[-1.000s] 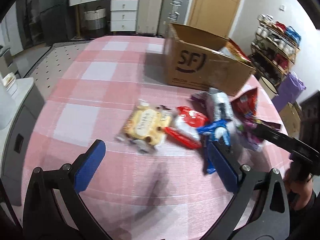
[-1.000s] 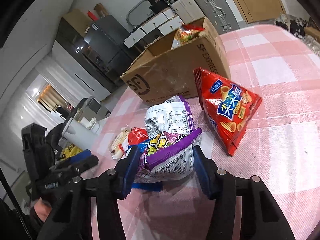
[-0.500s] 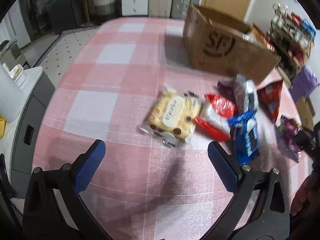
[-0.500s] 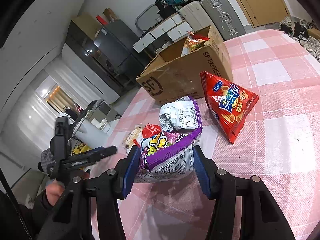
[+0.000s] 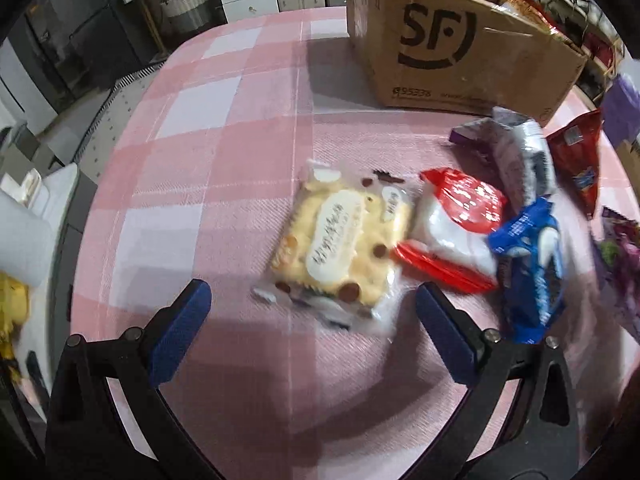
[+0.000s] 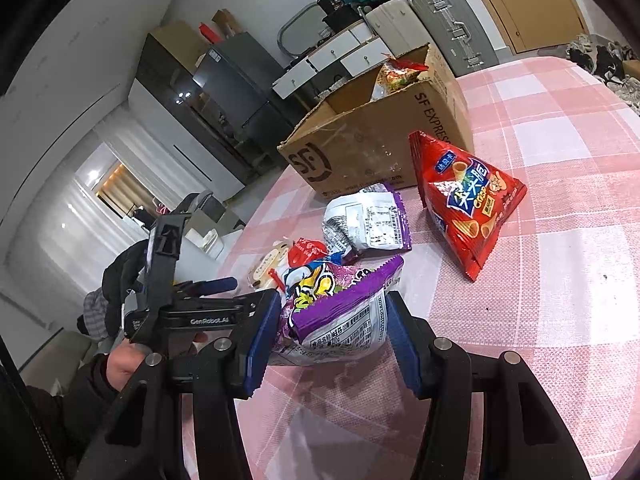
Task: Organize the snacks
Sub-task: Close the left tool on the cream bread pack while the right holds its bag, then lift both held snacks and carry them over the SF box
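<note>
While the left gripper (image 5: 308,304) hangs over the pink checked table (image 5: 224,152) with its blue jaws spread wide and nothing between them, the yellow biscuit pack (image 5: 340,240) lies flat just ahead of the fingertips, probably the next pick since the jaws frame its near edge. Touching its right side is a red-and-white packet (image 5: 452,232), then a blue cookie pack (image 5: 532,268) overlapping it, and a silver-and-purple bag (image 5: 520,152) behind. Further right a red triangular chip bag (image 6: 464,196) lies close to the open cardboard box (image 6: 372,144), which already holds at least one snack and looks like the collecting place. At the far right of the pile, the right gripper (image 6: 328,332) is clamped on a purple snack bag (image 6: 340,312), pinching its crinkled end so the soft pouch is held off the cloth, ready to be carried toward the box.
</note>
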### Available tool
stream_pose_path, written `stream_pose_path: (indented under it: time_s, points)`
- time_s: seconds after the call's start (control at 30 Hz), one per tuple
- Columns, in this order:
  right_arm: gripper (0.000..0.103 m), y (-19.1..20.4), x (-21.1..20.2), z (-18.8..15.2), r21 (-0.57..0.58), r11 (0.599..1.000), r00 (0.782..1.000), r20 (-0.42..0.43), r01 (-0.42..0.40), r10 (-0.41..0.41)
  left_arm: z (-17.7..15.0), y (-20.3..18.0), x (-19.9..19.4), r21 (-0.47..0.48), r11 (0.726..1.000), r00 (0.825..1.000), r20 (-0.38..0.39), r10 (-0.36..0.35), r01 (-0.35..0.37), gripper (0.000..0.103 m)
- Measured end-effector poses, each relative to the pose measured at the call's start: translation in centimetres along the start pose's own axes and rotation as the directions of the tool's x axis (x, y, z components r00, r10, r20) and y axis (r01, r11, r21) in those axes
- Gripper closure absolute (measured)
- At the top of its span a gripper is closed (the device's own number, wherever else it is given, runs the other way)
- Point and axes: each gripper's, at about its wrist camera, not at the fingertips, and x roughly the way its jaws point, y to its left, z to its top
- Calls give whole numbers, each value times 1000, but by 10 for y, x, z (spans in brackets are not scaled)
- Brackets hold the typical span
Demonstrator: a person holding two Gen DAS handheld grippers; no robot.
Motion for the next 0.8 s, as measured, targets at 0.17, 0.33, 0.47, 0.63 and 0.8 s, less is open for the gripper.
stream_pose_path:
  time_s: [0.17,0.33,0.47,0.63,0.8]
  points:
    - [49,-2,0,0,10,1000,1000,-1,16,-16,16,7,11,24,1000,1000,0,-14,14,1]
    - [49,-2,2,0,12,1000,1000,-8,29,-28,27,11,19,47,999,1000,8,-25,24,3]
    - [49,-2,2,-1,15,999,999,-11,32,-32,30,13,20,47,995,996,18,-90,89,20]
    - [49,0,6,0,13,999,999,-18,42,-42,26,9,13,68,987,989,27,-148,146,48]
    - [49,5,7,1,2,999,999,-21,44,-44,24,15,11,50,982,983,29,-181,179,48]
